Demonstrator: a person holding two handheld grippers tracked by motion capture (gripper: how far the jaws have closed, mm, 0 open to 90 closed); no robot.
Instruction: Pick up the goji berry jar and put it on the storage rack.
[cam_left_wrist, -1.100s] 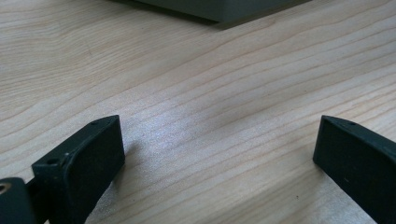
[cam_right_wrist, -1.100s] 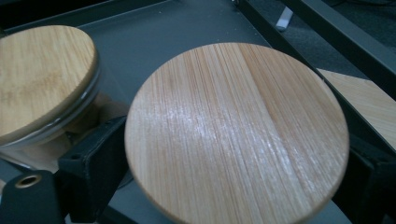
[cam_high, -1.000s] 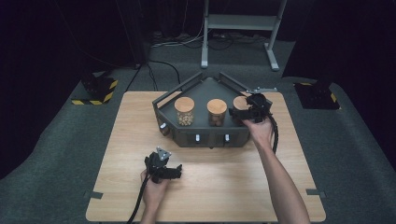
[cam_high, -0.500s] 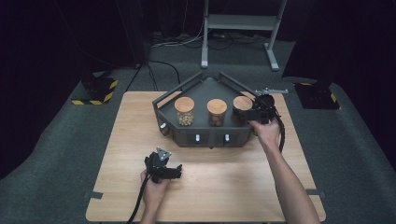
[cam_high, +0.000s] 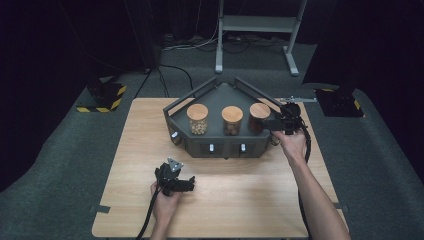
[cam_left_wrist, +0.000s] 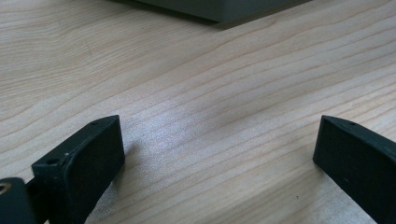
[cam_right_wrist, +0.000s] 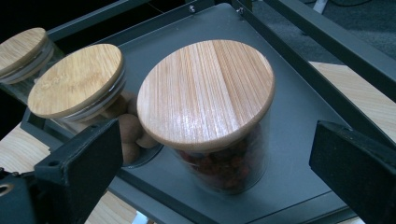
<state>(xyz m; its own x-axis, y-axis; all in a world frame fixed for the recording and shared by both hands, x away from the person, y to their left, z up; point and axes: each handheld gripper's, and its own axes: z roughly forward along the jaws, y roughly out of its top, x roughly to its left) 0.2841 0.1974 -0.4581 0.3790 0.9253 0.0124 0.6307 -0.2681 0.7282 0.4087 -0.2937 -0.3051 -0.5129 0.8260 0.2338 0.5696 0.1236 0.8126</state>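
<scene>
In the right gripper view the leftmost jar (cam_right_wrist: 21, 53) is cut by the frame's edge. The dark contents of the nearest jar (cam_right_wrist: 219, 140) are unclear. The counter (cam_high: 250, 200) runs off the high view's bottom.

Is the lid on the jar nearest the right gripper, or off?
On. The wooden lid sits flat across the jar, covering its mouth.

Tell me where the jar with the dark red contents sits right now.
In the high view, the jar with the dark red contents stands at the right end of the grey tray, beside the middle jar, just left of the right hand-held gripper.
</scene>
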